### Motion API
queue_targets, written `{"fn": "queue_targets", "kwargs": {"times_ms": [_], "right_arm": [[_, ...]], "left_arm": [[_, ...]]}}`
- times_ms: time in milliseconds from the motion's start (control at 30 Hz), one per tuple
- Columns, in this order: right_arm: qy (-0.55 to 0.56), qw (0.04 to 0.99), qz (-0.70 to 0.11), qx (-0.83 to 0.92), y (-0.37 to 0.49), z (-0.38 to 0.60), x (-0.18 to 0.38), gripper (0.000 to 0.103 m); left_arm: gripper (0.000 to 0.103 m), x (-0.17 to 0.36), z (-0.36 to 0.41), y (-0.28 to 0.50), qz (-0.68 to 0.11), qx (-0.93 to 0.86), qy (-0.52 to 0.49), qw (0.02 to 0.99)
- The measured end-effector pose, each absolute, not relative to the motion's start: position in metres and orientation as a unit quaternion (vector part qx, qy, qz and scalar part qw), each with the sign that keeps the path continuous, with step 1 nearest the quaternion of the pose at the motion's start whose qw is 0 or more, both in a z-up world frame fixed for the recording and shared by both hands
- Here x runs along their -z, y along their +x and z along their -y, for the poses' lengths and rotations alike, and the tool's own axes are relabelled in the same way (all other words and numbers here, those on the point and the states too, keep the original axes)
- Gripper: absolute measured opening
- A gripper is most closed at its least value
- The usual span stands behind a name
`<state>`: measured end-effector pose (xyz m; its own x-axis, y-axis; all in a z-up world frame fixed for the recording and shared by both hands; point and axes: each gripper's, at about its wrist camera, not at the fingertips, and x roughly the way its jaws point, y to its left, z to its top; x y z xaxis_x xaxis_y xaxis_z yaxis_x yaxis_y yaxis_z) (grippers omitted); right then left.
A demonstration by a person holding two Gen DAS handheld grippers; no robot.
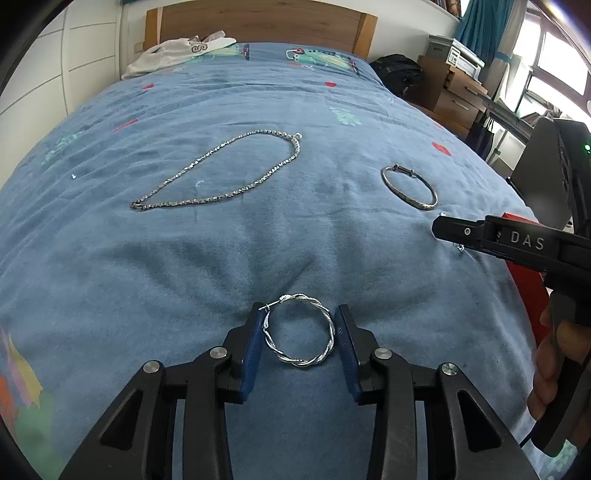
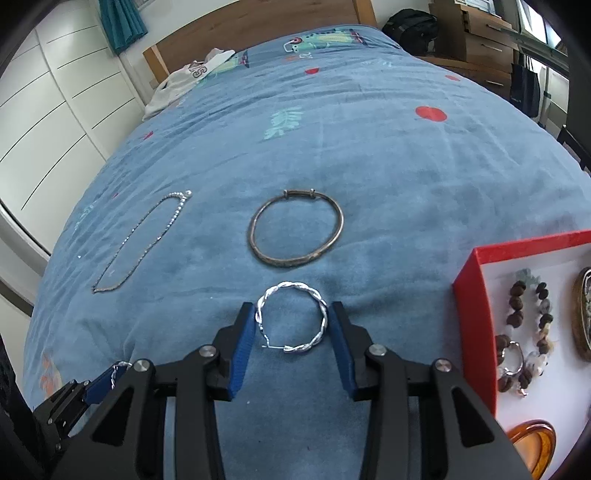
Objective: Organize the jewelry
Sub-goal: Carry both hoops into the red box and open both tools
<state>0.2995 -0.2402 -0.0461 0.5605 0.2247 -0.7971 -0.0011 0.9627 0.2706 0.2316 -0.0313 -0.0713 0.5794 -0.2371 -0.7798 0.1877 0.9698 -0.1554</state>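
Two twisted silver hoop earrings lie on the blue bedspread [image 1: 295, 236]. One hoop earring [image 1: 297, 362] sits between the blue pads of my left gripper [image 1: 300, 317], which touch both its sides. The other hoop earring [image 2: 291, 286] is pinched the same way by my right gripper [image 2: 291, 314]. Beyond them lie a silver chain necklace [image 1: 221, 173] [image 2: 140, 240] and a dull metal bangle [image 1: 408, 186] [image 2: 297, 229]. At the right stands an open red box [image 2: 476, 314] holding a brown beaded bracelet [image 2: 532, 332] and other pieces.
A white garment [image 1: 177, 51] lies by the wooden headboard [image 1: 258, 18]. A black bag [image 1: 399, 72] and wooden drawers [image 1: 454, 88] stand right of the bed, white wardrobe doors [image 2: 44, 110] left. A person's hand [image 1: 554, 354] holds the right gripper's handle.
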Motion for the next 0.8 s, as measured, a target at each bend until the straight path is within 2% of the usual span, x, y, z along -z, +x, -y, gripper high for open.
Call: {"fn": "queue_targets", "kwargs": {"times_ms": [400,800], "right_arm": [[0.110,0.889,-0.431,-0.107,0.252,0.244,0.001,0.038],[0.080,0.902,-0.423,-0.041,0.183,0.359,-0.036,0.038]], "left_arm": [[0.037,0.044,0.037,0.215,-0.436,0.134,-0.024,0.890],[0.037,0.001,0.114,0.194,-0.411,0.217,-0.013,0.885]]}}
